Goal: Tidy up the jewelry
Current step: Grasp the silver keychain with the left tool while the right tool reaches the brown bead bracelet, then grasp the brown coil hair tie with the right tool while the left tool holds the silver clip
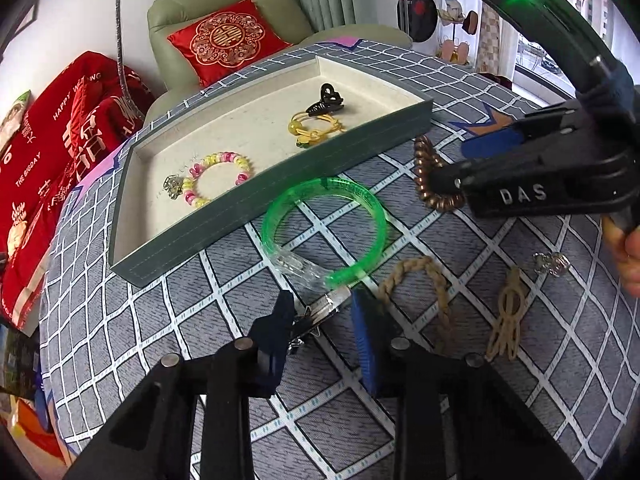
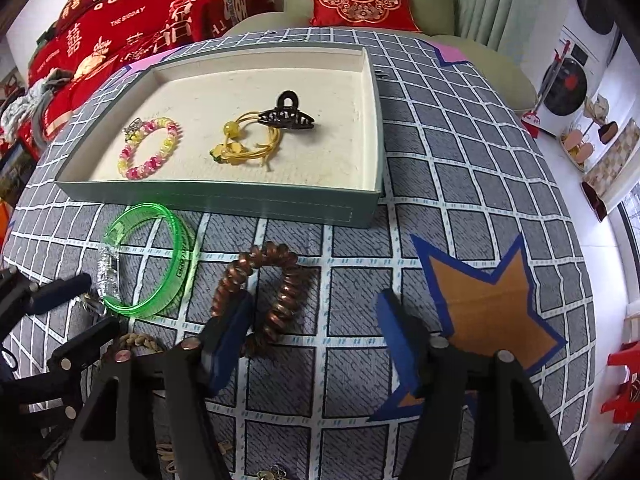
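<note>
Nearest the left lens, left tool (image 1: pixel 322 332) narrowed to a slim gap, pads pressed against a silvery piece (image 1: pixel 326 307); hard to tell whether joined to the green bangle (image 1: pixel 360 204) lying just beyond on the checked surface (image 1: pixel 120 340). To its right, a rope loop (image 1: pixel 416 276), a tan clip (image 1: pixel 508 316) and a small silver charm (image 1: pixel 554 264), details too fine to read. Over on the other side, right tool (image 2: pixel 316 328) roughly half open, gripping nothing, one finger overlapping the brown coil tie (image 2: pixel 288 292), the other well apart on bare cloth. Farther back, the tray (image 1: pixel 280 208), holding a beaded bracelet (image 1: pixel 218 178), a yellow cord (image 1: pixel 316 126) and a black claw clip (image 1: pixel 326 102). Behind all that, a red cushion (image 1: pixel 228 40), partly cut off by the tray's far side.
</note>
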{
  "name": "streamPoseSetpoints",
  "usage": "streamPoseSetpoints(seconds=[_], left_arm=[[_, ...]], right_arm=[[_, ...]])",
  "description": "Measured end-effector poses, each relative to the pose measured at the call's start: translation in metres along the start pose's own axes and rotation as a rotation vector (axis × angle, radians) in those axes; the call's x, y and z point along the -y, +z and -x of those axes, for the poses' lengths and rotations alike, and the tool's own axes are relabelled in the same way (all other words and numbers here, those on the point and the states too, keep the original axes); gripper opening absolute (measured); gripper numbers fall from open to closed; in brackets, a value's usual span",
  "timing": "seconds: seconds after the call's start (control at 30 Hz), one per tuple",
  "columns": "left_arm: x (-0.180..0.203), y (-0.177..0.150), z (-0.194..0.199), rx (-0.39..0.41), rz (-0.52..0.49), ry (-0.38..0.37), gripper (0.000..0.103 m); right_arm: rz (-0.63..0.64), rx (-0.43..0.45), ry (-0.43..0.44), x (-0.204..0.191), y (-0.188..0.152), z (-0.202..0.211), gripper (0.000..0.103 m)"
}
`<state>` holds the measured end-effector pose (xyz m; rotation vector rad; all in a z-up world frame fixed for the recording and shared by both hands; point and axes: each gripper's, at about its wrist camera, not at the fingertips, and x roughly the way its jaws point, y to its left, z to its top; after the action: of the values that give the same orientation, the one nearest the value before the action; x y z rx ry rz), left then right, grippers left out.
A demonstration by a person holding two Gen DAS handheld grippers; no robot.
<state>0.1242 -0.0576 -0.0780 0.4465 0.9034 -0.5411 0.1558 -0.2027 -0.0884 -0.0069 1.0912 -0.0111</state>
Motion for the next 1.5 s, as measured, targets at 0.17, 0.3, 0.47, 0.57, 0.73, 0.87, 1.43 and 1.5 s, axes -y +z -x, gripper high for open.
streamPoseSetpoints(seconds=[0.17,0.3,0.47,0.57,0.73,0.87,1.43,1.5], left_arm=[[-0.005,-0.005,0.006,-0.001,0.060,-0.010,0.029],[-0.014,-0.010,0.009,0.000,0.124,-0.027,0.021],[-0.024,-0.015,0.014,0.005,0.206,-0.051,0.021],[-0.027,-0.019,0.018,0.013,0.239,-0.051,0.021],[-0.032,-0.020,0.028,0.037,0.285,-0.046,0.021],[-0.036,-0.019,0.041,0.073,0.314,-0.051,0.021],[-0.053,-0.029,0.044,0.073,0.399,0.096,0.103],[-0.054,-0.028,0.040,0.054,0.396,0.122,0.103]], right_arm=[[0.024,0.007,0.009,-0.006,0.000,0.002,0.015],[0.024,0.017,0.020,-0.008,-0.004,0.004,0.013],[0.006,0.017,0.062,-0.003,-0.011,0.009,0.013],[0.003,0.019,0.076,0.001,-0.016,0.014,0.013],[-0.026,0.019,0.115,0.008,-0.020,0.023,0.013],[-0.043,0.017,0.141,0.013,-0.022,0.031,0.013],[-0.063,0.017,0.197,0.014,-0.025,0.045,0.013],[-0.062,0.018,0.201,0.013,-0.025,0.046,0.013]])
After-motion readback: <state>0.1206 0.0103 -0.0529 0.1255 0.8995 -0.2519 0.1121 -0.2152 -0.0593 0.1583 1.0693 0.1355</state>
